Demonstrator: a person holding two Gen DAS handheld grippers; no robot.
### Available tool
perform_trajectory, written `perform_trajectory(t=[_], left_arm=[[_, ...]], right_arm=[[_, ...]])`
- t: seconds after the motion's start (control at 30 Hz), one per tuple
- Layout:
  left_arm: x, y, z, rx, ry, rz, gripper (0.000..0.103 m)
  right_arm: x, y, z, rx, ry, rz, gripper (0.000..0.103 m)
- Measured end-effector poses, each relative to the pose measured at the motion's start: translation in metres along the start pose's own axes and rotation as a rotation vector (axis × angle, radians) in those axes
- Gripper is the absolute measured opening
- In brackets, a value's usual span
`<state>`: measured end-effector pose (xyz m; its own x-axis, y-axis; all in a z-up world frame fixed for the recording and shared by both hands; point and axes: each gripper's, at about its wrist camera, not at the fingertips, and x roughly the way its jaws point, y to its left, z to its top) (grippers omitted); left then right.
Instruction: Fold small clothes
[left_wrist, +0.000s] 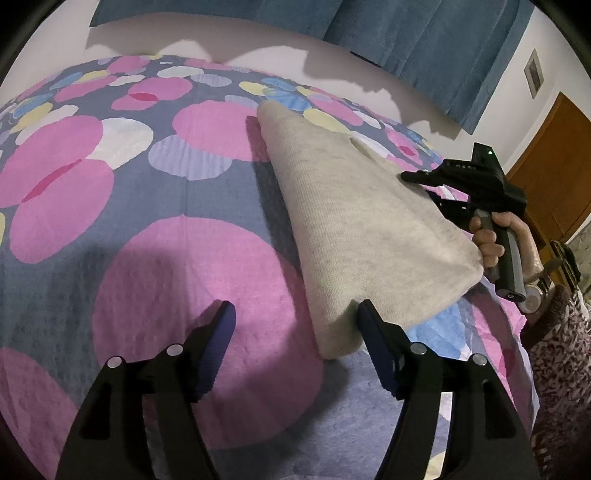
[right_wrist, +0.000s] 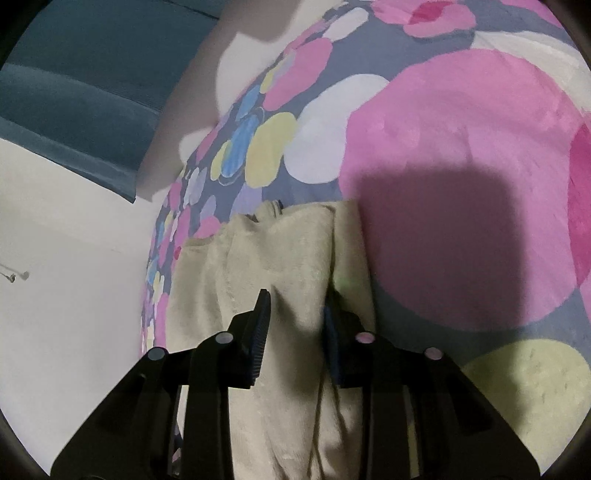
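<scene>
A light grey knit garment (left_wrist: 354, 218) lies folded into a long strip on the flowered bedspread (left_wrist: 155, 280). My left gripper (left_wrist: 295, 314) is open, its right finger touching the garment's near corner, with nothing between the jaws. My right gripper (left_wrist: 413, 176) reaches over the garment's right edge in the left wrist view. In the right wrist view the right gripper (right_wrist: 295, 306) is closed on a bunched fold of the garment (right_wrist: 295, 258), with cloth filling the gap between its fingers.
Blue curtains (left_wrist: 406, 33) hang on the white wall behind the bed. A brown wooden door (left_wrist: 554, 162) stands at the right. The person's patterned sleeve (left_wrist: 561, 354) is at the bed's right edge.
</scene>
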<state>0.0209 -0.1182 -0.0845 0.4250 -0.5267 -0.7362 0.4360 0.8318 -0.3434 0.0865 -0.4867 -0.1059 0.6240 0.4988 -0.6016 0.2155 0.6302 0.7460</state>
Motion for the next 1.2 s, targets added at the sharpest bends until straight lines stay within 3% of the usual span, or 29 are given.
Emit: perform_trajectory(t=[0.17, 0.23, 0.43, 0.53, 0.63, 0.9, 1.0, 1.1, 1.2], left_arm=[[-0.003, 0.001, -0.002, -0.015, -0.015, -0.018, 0.073], [-0.002, 0.004, -0.001, -0.028, -0.012, -0.030, 0.074], [-0.001, 0.004, 0.000, -0.035, -0.008, -0.033, 0.074], [-0.001, 0.006, 0.001, -0.039, -0.008, -0.037, 0.074], [0.000, 0.006, 0.000, -0.038, -0.007, -0.036, 0.074], [-0.001, 0.005, -0.001, -0.040, -0.008, -0.035, 0.074], [-0.001, 0.005, -0.001, -0.039, -0.010, -0.034, 0.074], [-0.001, 0.005, -0.001, -0.039, -0.009, -0.030, 0.074], [-0.001, 0.006, 0.000, -0.036, -0.007, -0.026, 0.074]], right_arm=[[-0.019, -0.007, -0.002, -0.001, -0.085, -0.038, 0.004], [-0.018, -0.020, -0.003, 0.036, -0.079, -0.059, 0.004], [-0.029, -0.021, -0.011, 0.049, -0.057, -0.007, 0.010], [-0.050, -0.014, -0.028, 0.026, -0.059, 0.013, 0.024], [-0.074, -0.011, -0.058, 0.012, -0.052, 0.027, 0.029], [-0.091, -0.015, -0.115, 0.001, -0.006, -0.004, 0.030], [-0.088, -0.019, -0.125, 0.000, 0.006, -0.017, 0.027], [-0.085, -0.020, -0.127, -0.007, 0.011, -0.037, 0.009], [-0.084, -0.024, -0.129, -0.014, 0.006, -0.041, 0.005]])
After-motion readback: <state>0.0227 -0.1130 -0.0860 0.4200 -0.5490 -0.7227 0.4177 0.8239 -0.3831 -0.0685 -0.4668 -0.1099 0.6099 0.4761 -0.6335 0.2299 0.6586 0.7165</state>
